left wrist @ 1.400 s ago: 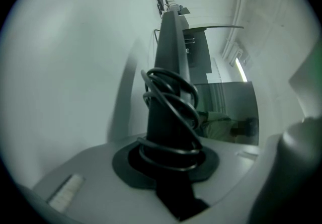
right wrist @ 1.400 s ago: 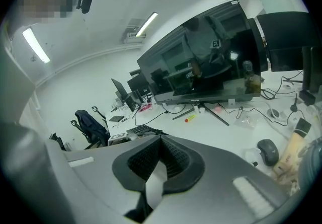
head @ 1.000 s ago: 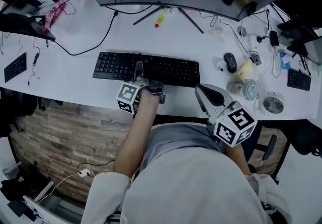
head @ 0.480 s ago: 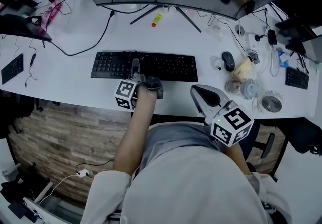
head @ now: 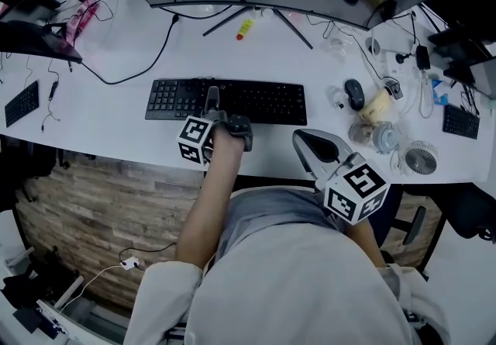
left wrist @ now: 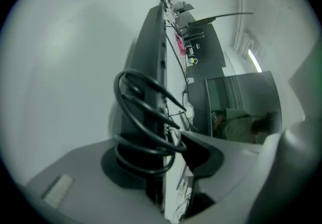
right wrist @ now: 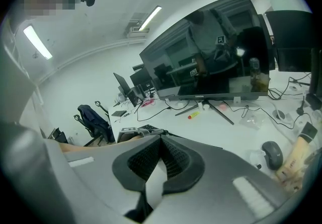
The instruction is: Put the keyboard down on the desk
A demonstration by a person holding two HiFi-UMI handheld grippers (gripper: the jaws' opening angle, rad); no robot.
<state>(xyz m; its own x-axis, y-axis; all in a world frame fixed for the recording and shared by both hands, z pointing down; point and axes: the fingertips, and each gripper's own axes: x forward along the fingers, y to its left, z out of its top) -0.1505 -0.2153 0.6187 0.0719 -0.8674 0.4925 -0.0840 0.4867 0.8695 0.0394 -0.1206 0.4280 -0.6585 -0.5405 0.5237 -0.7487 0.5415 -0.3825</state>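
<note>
Partly, the left gripper hides the clamped keyboard.

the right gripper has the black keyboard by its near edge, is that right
No: it is the left gripper that has the black keyboard by its near edge, as the head view shows. The right gripper is off to the keyboard's right, fingers together on nothing.

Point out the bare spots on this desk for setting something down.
Bare desk lies left of the keyboard, up to the small black keypad. Another strip sits behind it, before the monitor stand. From the mouse rightward to the fan it is crowded.
</note>
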